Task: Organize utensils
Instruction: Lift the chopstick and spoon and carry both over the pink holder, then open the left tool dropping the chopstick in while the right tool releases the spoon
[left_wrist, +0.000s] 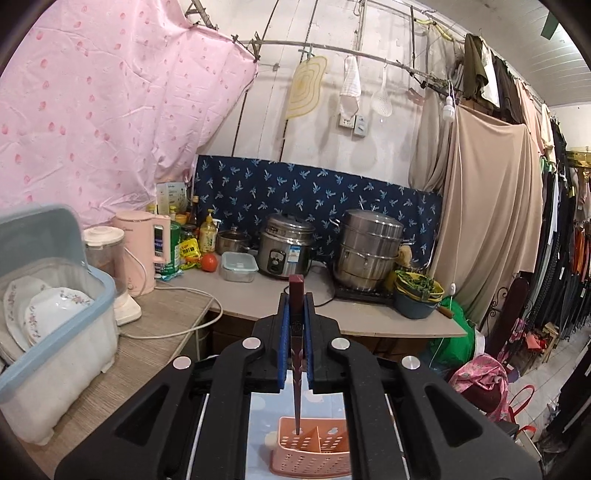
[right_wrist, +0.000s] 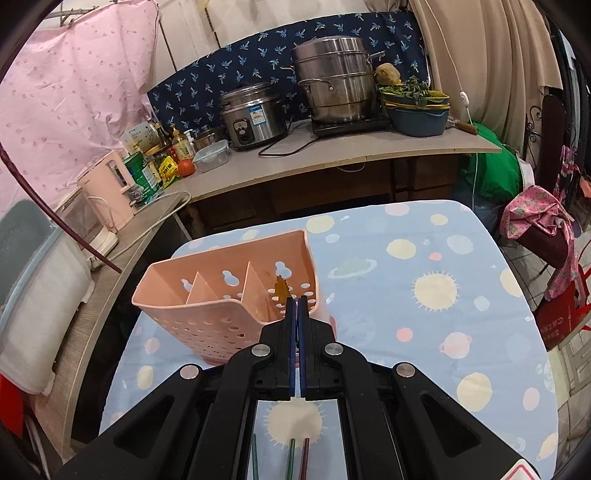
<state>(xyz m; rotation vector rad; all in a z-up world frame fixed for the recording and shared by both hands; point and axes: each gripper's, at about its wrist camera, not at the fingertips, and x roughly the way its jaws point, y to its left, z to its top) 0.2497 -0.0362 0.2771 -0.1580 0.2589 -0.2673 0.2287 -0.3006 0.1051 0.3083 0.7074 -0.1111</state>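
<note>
My left gripper (left_wrist: 296, 295) is shut on a dark red chopstick (left_wrist: 296, 354) held upright, its tip hanging over the left compartment of the pink perforated utensil holder (left_wrist: 314, 448). The same chopstick shows as a thin dark rod at the left of the right wrist view (right_wrist: 55, 218). My right gripper (right_wrist: 297, 300) is shut on a yellow-brown utensil (right_wrist: 281, 287) whose leaf-shaped end sits over the right compartment of the holder (right_wrist: 207, 317). More chopsticks (right_wrist: 291, 456) lie on the blue tablecloth (right_wrist: 424, 288) below my right gripper.
A counter (left_wrist: 255, 299) behind holds a rice cooker (left_wrist: 284, 247), steamer pot (left_wrist: 369, 251), pink kettle (left_wrist: 142, 251), bottles, a tomato and a bowl of greens (left_wrist: 417, 295). A dish rack with plates (left_wrist: 48, 317) stands at the left. Clothes hang at the right.
</note>
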